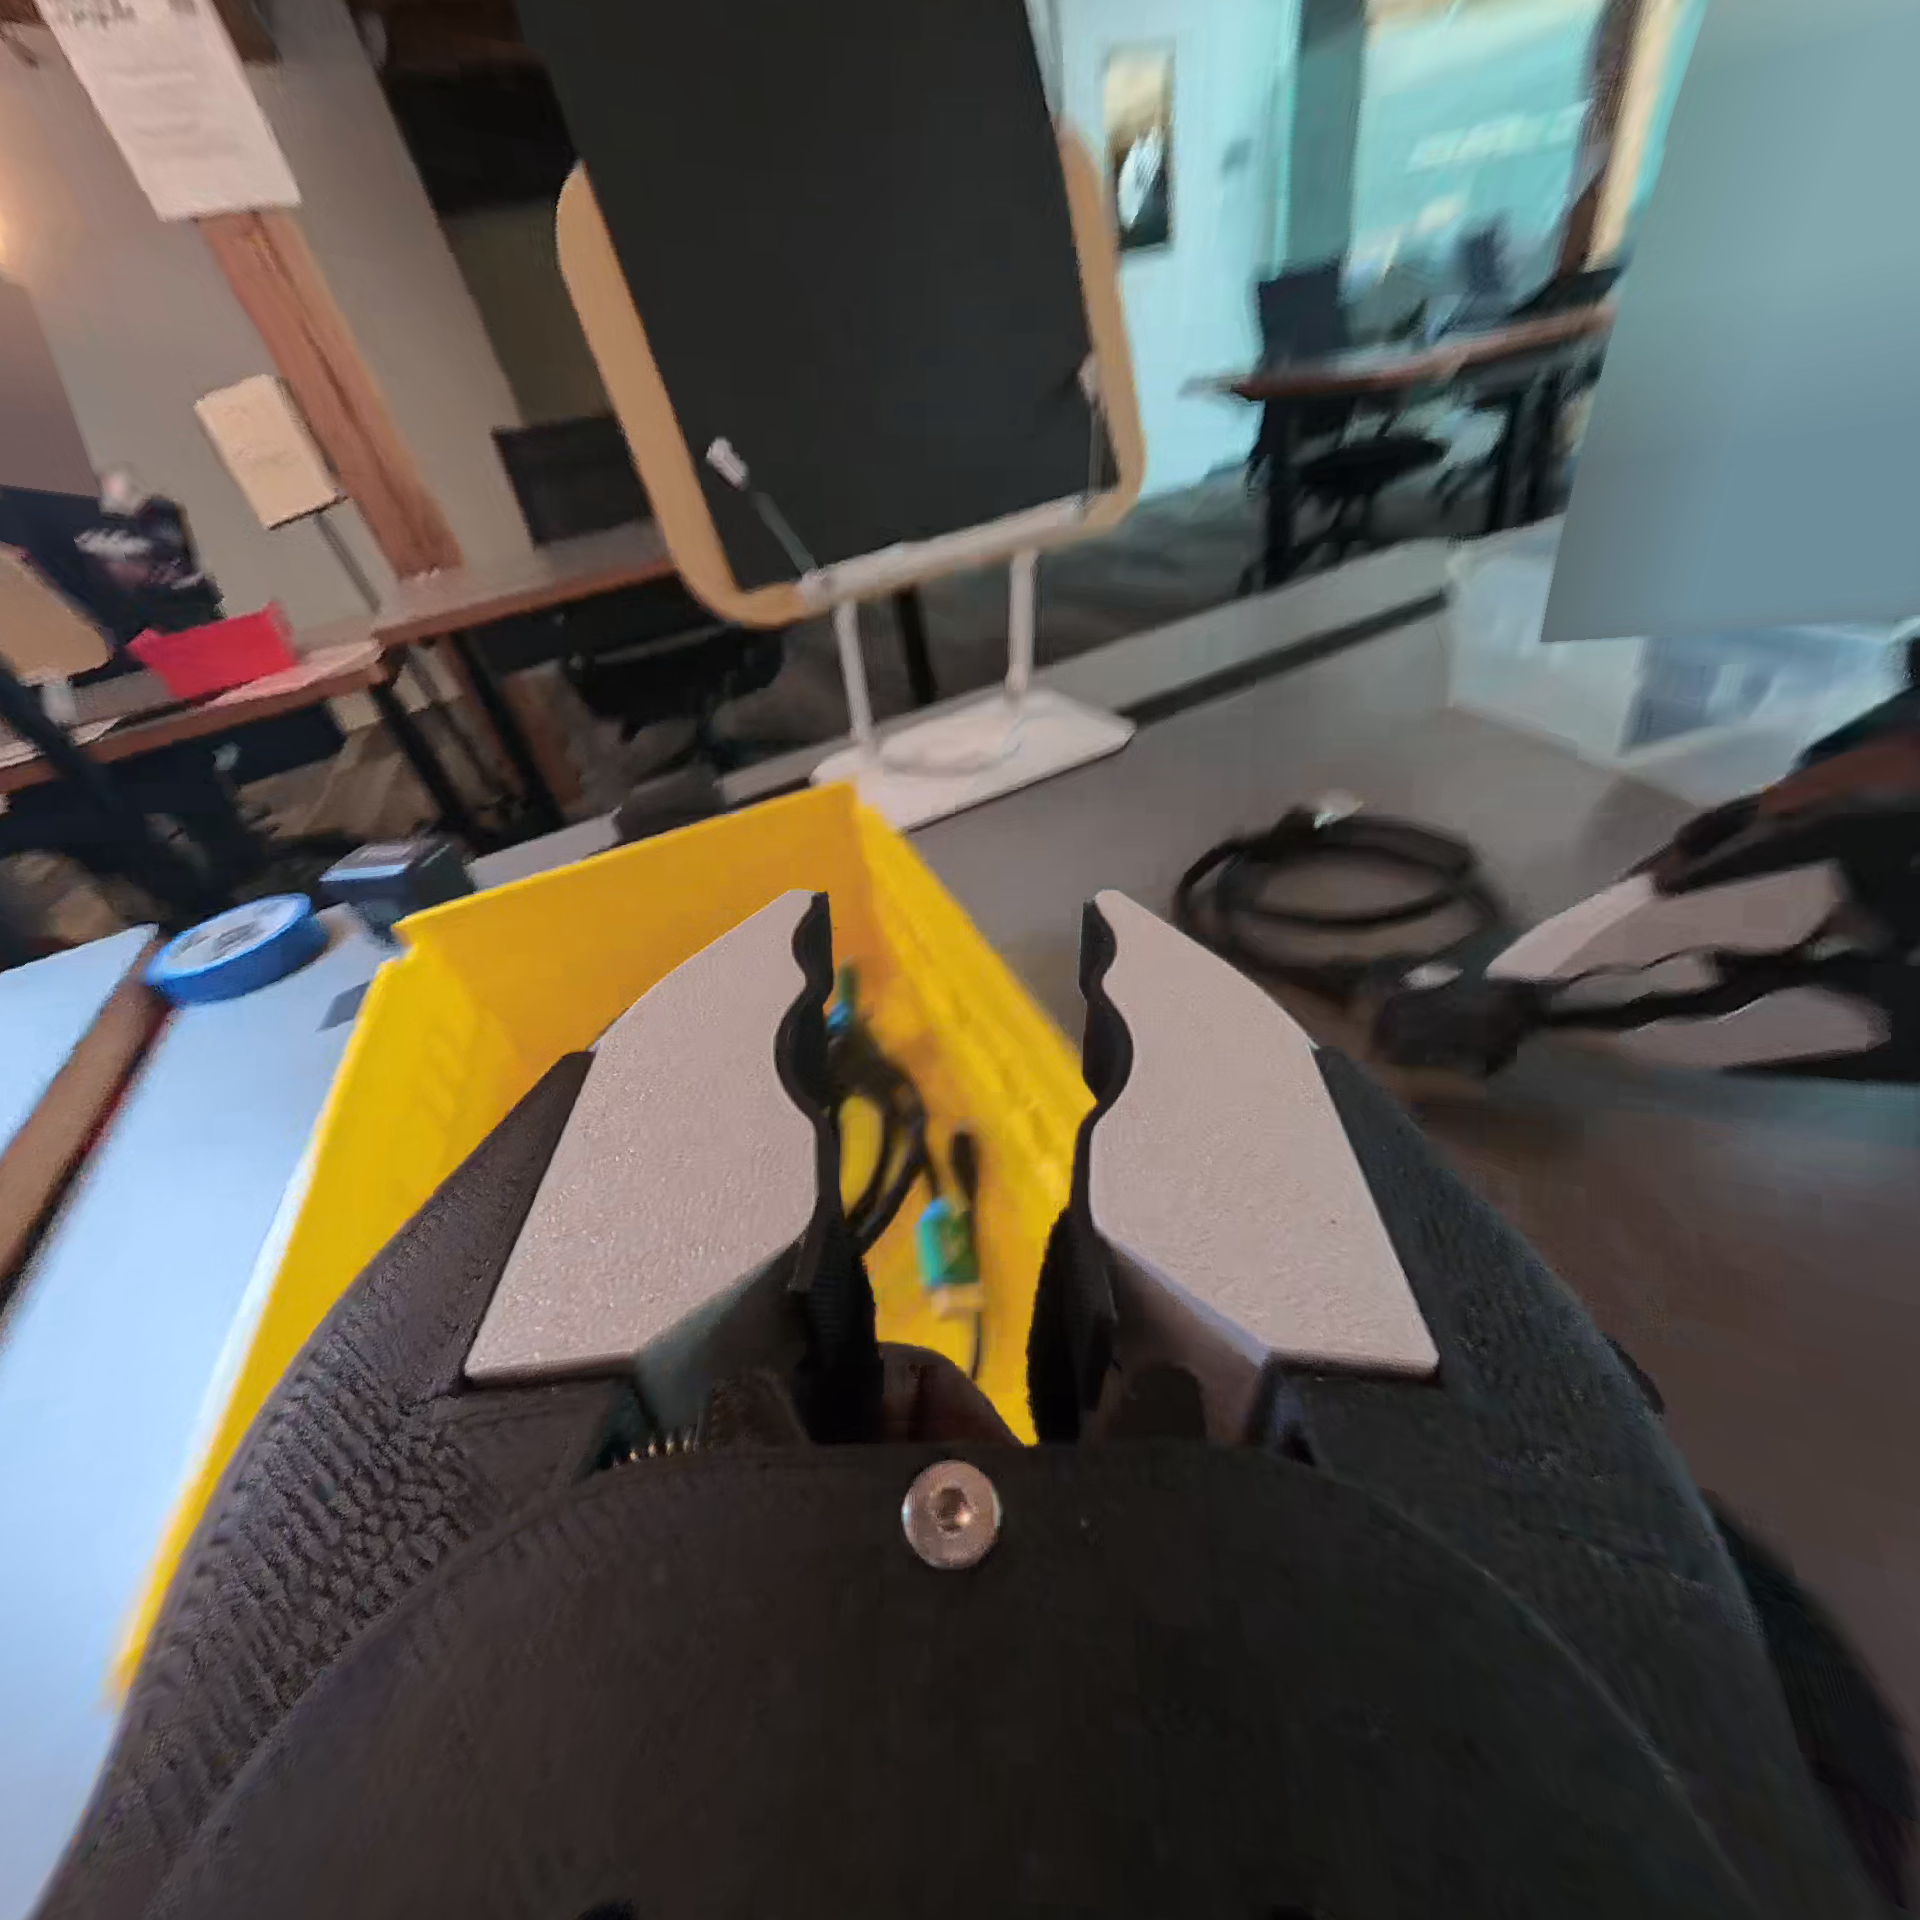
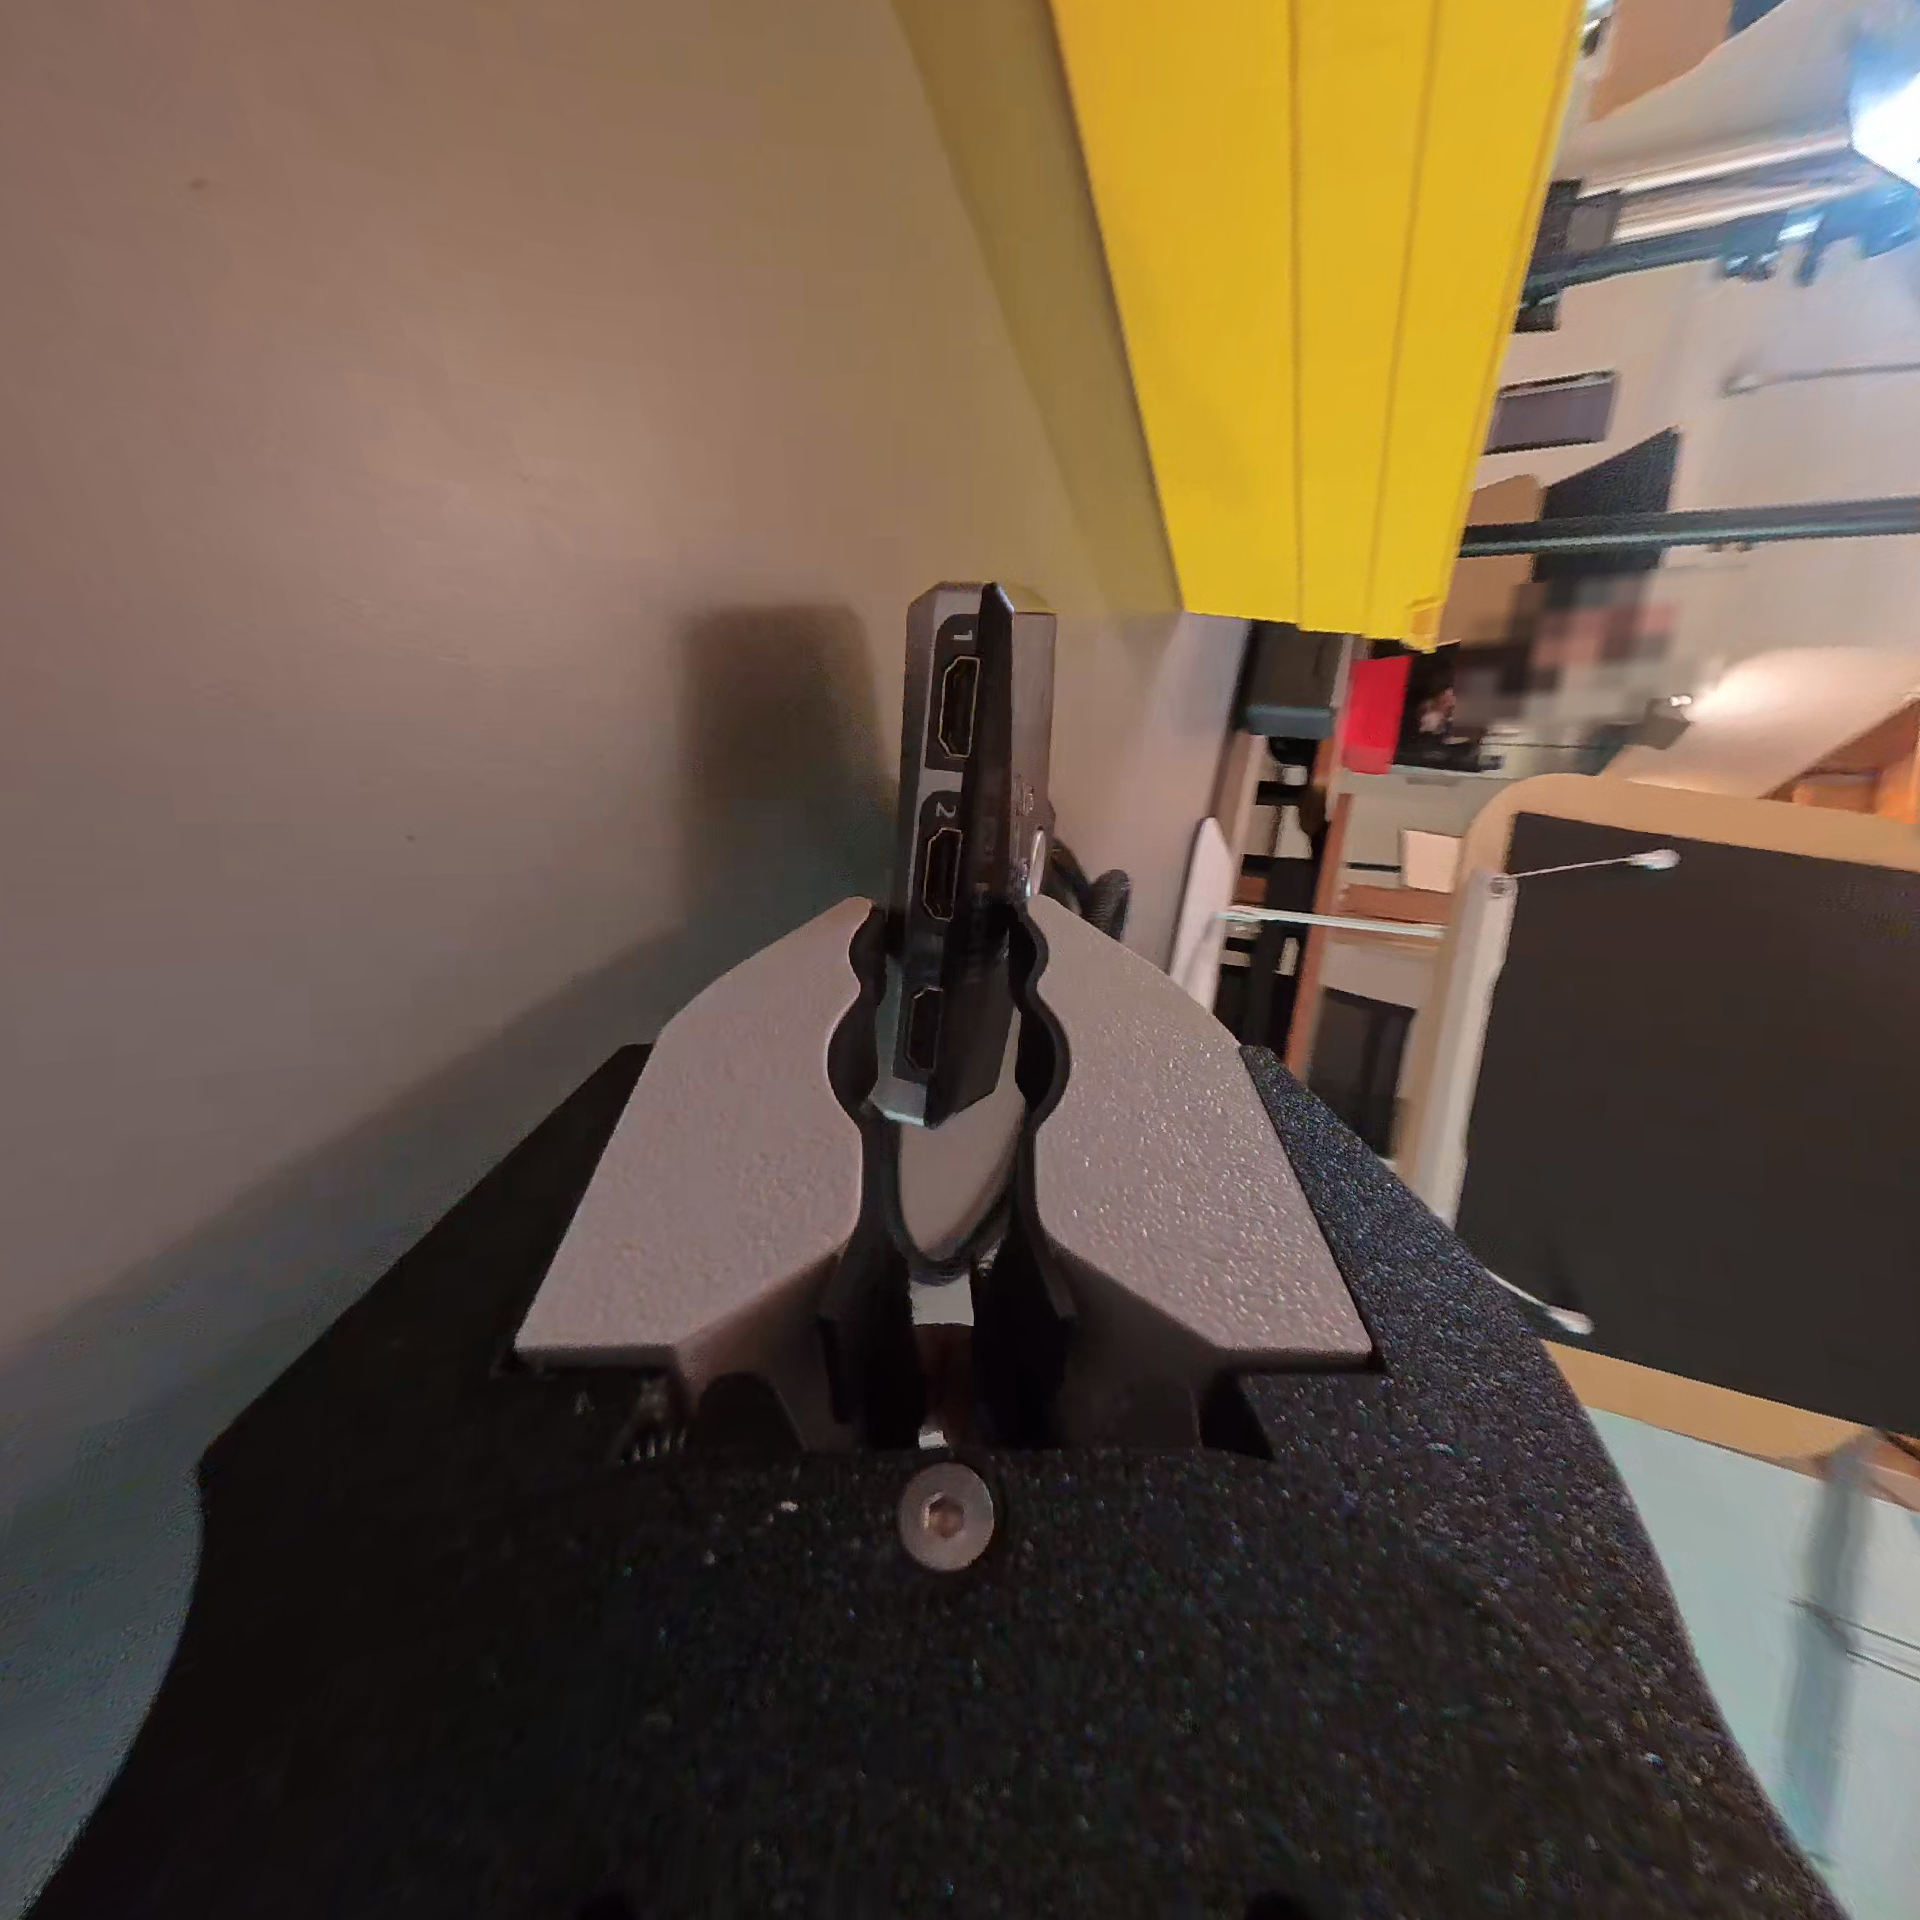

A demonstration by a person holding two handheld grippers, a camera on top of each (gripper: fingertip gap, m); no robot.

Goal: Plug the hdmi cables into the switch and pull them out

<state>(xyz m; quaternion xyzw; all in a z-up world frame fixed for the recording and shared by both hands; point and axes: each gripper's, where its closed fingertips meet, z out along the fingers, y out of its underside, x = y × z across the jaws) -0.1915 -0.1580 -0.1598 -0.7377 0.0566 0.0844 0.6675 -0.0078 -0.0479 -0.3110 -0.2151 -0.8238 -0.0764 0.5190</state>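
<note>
Left tongs open above yellow bin, coiled black cable right

Bin is showing solid yellow, ribbed walls. Left gripper and right gripper are showing grey finger plates on textured black bodies. Switch is reading dark grey with gold-rimmed ports. Coiled cable is looking black, tape roll blue, table grey-brown.

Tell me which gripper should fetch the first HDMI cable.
Left. The left gripper is open and empty, while the right gripper is shut on the grey HDMI switch. The coiled black cable lies free.
</note>
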